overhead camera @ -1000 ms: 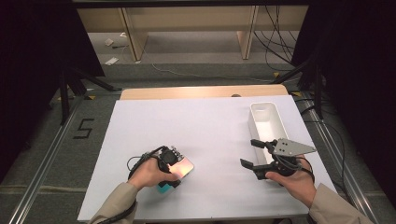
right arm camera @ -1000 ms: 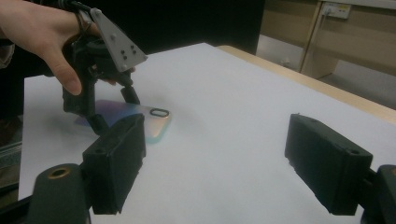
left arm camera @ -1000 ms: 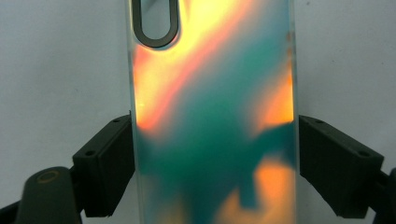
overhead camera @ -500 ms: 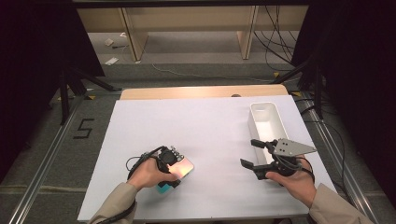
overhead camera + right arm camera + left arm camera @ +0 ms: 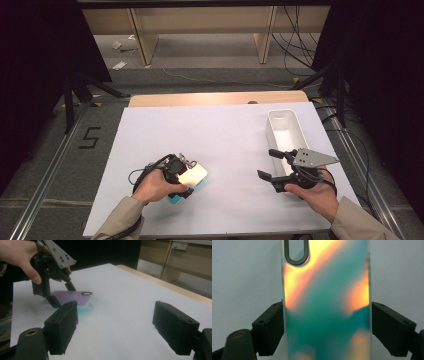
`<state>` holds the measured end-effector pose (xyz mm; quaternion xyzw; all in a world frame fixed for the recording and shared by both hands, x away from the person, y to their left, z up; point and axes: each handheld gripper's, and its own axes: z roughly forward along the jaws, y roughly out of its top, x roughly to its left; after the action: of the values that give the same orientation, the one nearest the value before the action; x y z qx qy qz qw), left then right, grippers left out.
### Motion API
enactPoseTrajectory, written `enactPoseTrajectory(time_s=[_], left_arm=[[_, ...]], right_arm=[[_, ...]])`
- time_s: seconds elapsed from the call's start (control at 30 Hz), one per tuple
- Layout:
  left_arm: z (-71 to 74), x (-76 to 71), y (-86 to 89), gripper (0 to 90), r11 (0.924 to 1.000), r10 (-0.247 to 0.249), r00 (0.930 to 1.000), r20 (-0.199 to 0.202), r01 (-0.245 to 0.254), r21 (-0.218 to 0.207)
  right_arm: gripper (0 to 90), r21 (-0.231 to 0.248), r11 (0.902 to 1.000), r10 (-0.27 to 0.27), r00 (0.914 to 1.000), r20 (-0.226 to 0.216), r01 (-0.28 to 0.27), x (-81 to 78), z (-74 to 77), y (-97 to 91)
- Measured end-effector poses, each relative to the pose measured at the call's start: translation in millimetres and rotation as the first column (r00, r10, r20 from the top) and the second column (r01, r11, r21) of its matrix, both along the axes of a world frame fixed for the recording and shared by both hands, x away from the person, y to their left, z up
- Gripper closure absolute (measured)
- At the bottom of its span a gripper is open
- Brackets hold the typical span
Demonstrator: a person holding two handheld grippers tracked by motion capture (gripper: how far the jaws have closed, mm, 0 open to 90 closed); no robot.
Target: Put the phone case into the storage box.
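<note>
A flat, glossy phone case with a shimmering teal-and-orange finish (image 5: pixel 325 305) sits between the jaws of the left gripper (image 5: pixel 186 172), whose pads press its long edges; its dark oval camera cutout points away from the hand. It lies low over the white table sheet (image 5: pixel 220 135). The right gripper (image 5: pixel 272 164), well apart, holds nothing, jaws wide. Just beyond it stands a white rectangular plastic bin (image 5: pixel 282 127). Grey floor and pale wooden furniture lie behind; the case's lower end is cut off.
</note>
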<state>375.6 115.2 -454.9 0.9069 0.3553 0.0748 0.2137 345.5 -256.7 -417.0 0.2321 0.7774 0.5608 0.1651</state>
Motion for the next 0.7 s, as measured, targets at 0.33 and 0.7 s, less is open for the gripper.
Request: enactPoseTrajectory(time_s=[0.33, 0.7], left_arm=[[12.6, -4.5, -2.8, 16.6, 0.9901, 0.054, 0.9869, 0.152, -0.033, -0.136], [16.9, -7.6, -7.2, 16.6, 0.9695, 0.119, 0.9527, 0.28, -0.051, -0.24]], right_arm=[[21.3, 0.001, 1.0, -0.005, 1.0, -0.001, 0.005, 0.5, 0.6, 0.5], [21.4, 0.01, 0.9998, -0.017, 0.9999, -0.002, 0.017, 5.0, 2.5, 5.2]])
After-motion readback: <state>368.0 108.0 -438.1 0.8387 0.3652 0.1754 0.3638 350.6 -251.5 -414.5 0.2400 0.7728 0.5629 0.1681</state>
